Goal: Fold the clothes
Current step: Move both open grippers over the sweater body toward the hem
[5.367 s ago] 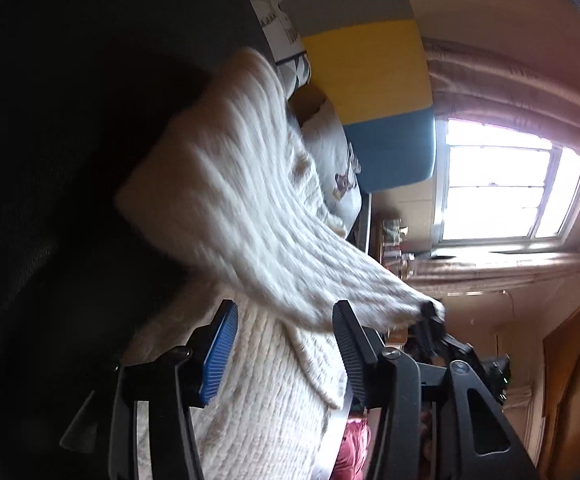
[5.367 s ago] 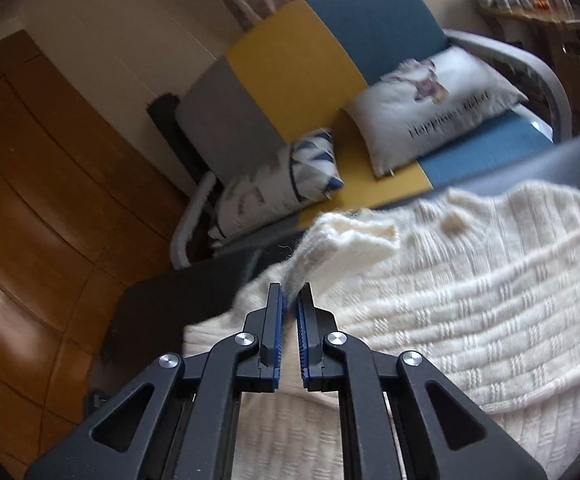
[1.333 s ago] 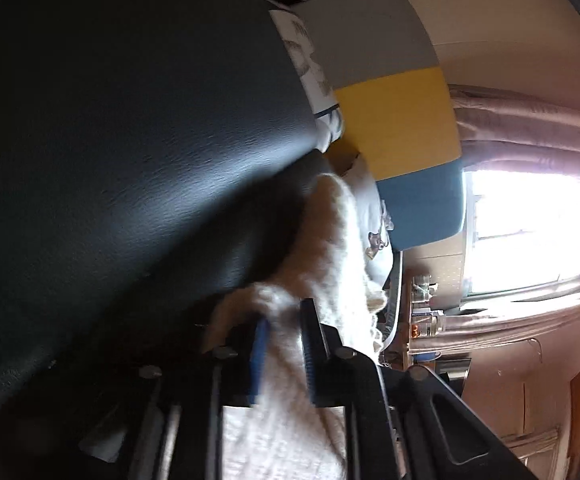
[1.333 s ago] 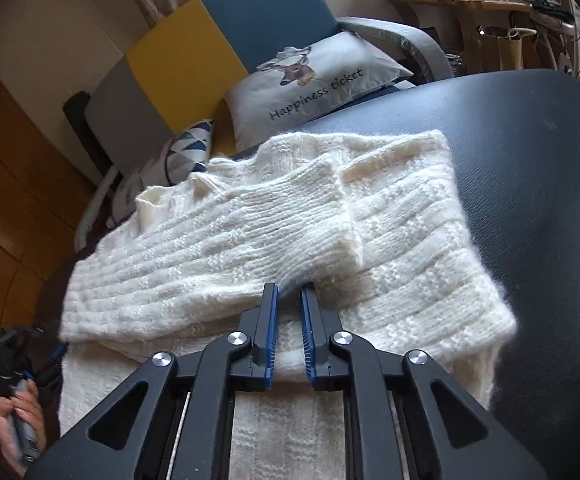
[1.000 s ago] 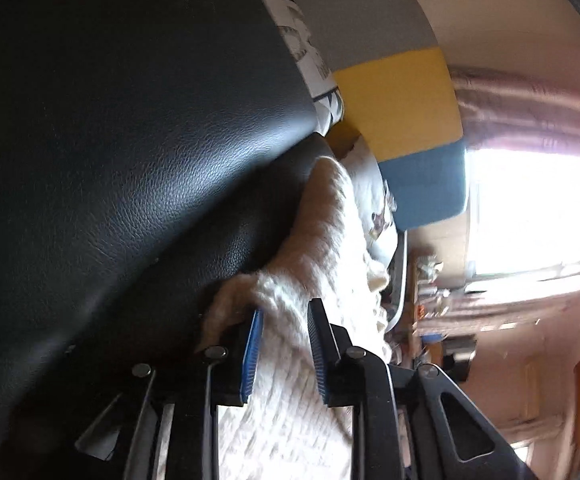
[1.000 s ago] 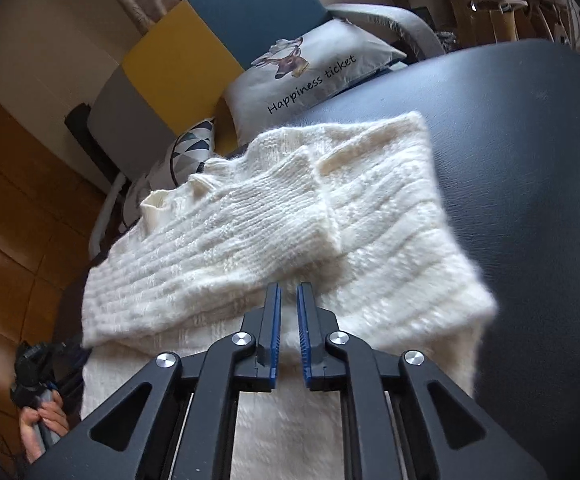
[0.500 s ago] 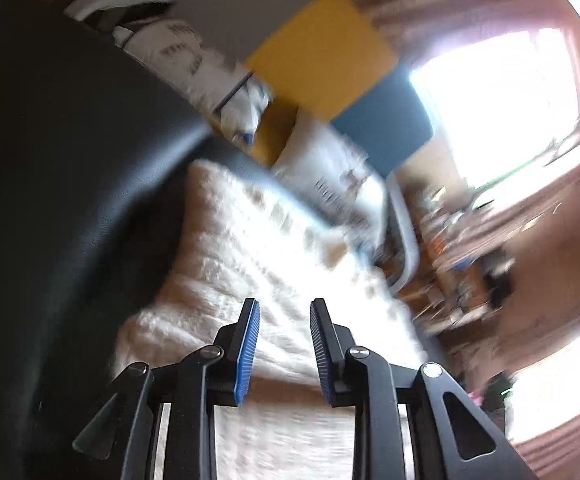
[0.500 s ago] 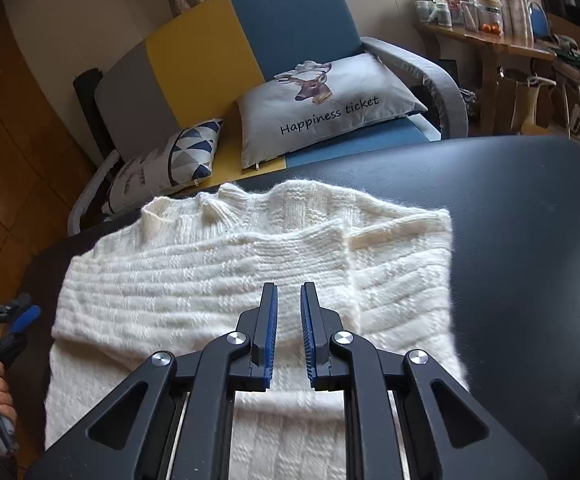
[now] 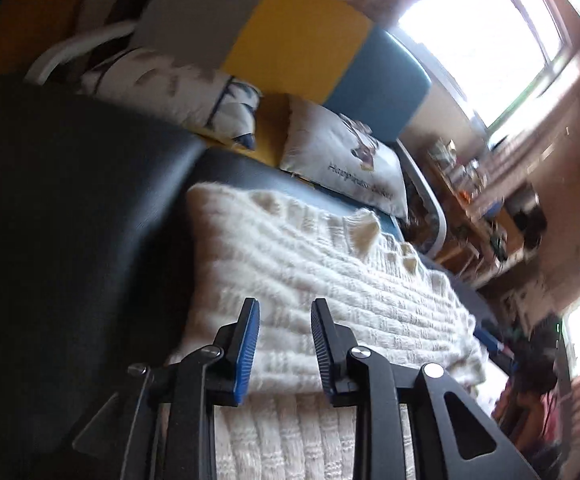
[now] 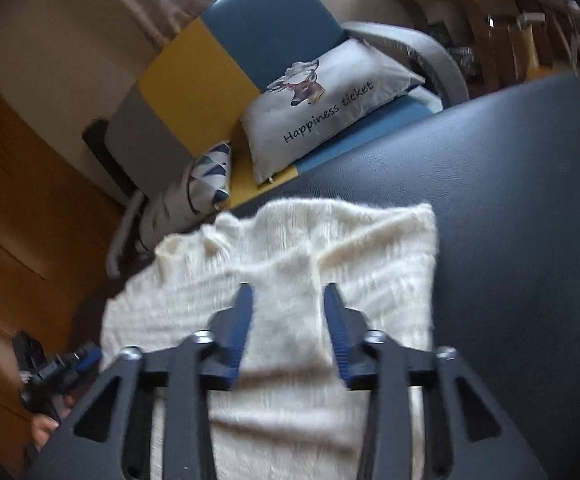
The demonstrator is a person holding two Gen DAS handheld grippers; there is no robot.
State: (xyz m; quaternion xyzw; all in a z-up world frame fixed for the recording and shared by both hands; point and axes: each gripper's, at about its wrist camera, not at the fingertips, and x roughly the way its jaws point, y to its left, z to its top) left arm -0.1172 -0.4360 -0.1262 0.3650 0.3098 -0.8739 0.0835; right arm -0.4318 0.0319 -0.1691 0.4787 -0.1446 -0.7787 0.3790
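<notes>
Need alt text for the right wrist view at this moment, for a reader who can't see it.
The right gripper, its jaws opening and empty, hangs over a cream knit sweater lying partly folded on a black padded surface. Behind stands a grey, yellow and blue sofa with a deer cushion reading "Happiness ticket".

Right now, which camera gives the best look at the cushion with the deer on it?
The right wrist view. There the deer cushion faces the camera, sharp enough to read "Happiness ticket" under the antlered head. In the left wrist view the same cushion is seen at a slant and blurred, so the picture and lettering are hard to make out.
</notes>
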